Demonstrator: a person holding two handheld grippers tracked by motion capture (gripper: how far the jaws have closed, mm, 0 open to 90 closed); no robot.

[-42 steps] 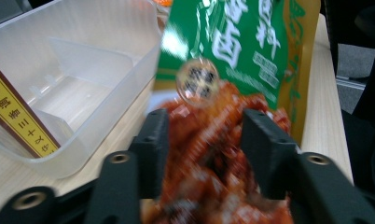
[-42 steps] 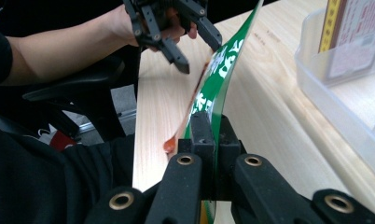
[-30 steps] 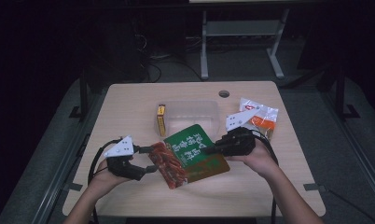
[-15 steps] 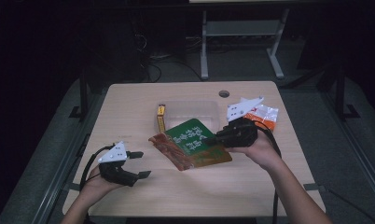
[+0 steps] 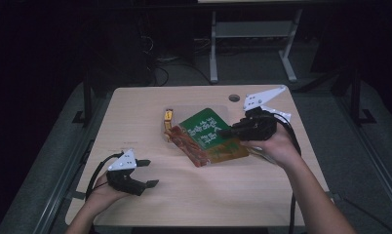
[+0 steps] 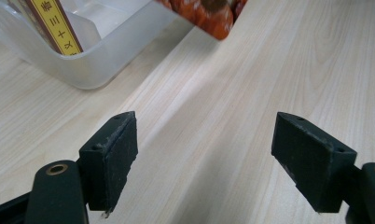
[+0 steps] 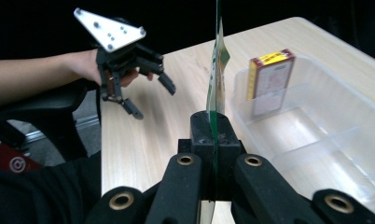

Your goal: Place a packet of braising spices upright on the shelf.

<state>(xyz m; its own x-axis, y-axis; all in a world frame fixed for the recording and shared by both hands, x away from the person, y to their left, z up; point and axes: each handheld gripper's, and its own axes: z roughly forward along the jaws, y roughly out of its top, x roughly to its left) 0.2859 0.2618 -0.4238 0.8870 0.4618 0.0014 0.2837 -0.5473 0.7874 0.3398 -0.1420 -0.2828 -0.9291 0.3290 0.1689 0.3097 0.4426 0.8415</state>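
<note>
High view showed the right gripper (image 5: 229, 131) clamped tight on the edge of a flat green foil snack packet with white lettering and an orange-brown picture band (image 5: 208, 136), holding it lifted and tilted above the middle of the pale wooden table (image 5: 150, 102). Beneath and behind the packet sat a clear plastic compartment tray (image 5: 170, 113), and a small red-and-yellow cardboard box (image 5: 168, 118) stood upright at the tray's left end. Right gripper view looked along the pinched jaws, where the packet (image 7: 217, 70) rose edge-on as a thin vertical sheet between the pads, with the tray (image 7: 316, 140) just beside it and the box (image 7: 269, 84) leaning against the tray's far wall. Farther off in that view the left gripper (image 7: 148, 98) hung over the table's corner. Seen from above, the left gripper (image 5: 147, 173) was well apart from the packet, near the front left of the table. Its jaws had just been opening and stood wide, with bare tabletop between the pads (image 6: 111, 154) in the left gripper view.
</note>
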